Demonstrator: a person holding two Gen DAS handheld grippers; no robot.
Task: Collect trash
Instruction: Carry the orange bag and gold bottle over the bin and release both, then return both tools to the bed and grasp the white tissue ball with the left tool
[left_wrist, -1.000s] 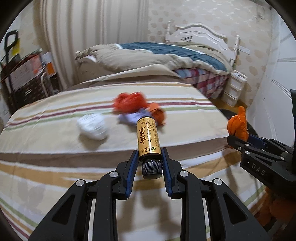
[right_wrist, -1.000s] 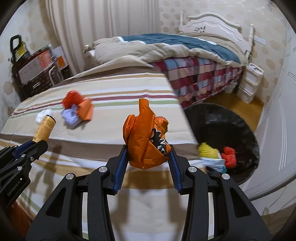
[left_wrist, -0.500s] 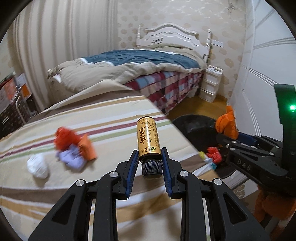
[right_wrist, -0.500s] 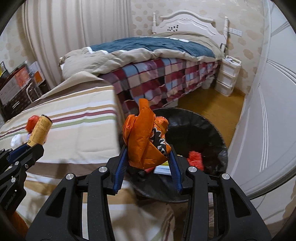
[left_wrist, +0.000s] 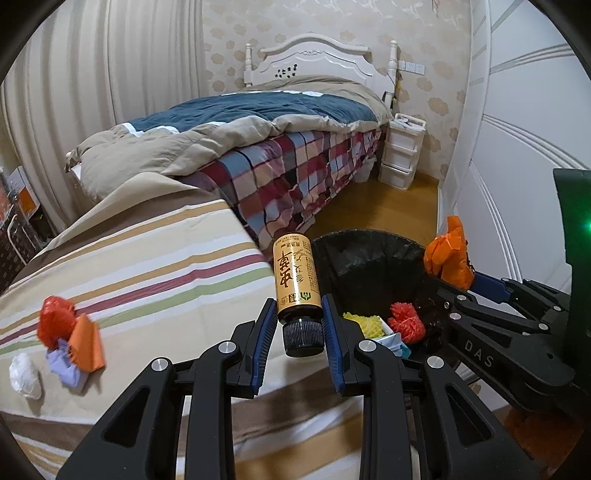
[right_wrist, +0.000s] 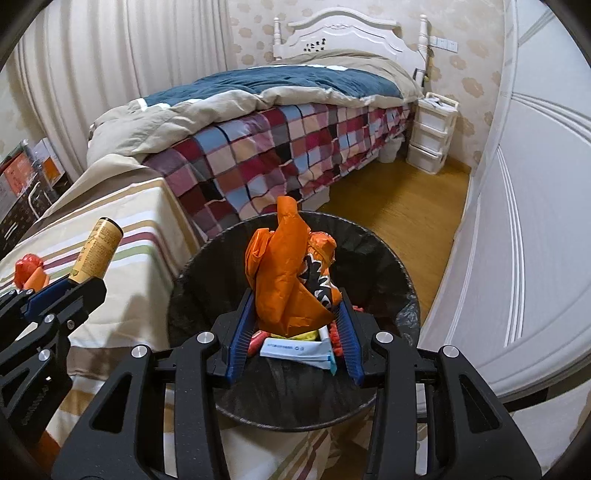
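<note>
Hovering right gripper (right_wrist: 293, 325) over black bin (right_wrist: 369, 236), jaws clamped on orange wrapper (right_wrist: 288, 280); release straight down, centred; left gripper (left_wrist: 299, 332) pinches gold bottle (left_wrist: 295, 277) beside the rim, over striped table (left_wrist: 147, 258); shift it over bin before opening.

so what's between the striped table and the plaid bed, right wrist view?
Nothing on the floor: the striped table butts against the plaid bed. The bin stands just in front of that corner, in the right wrist view.
</note>
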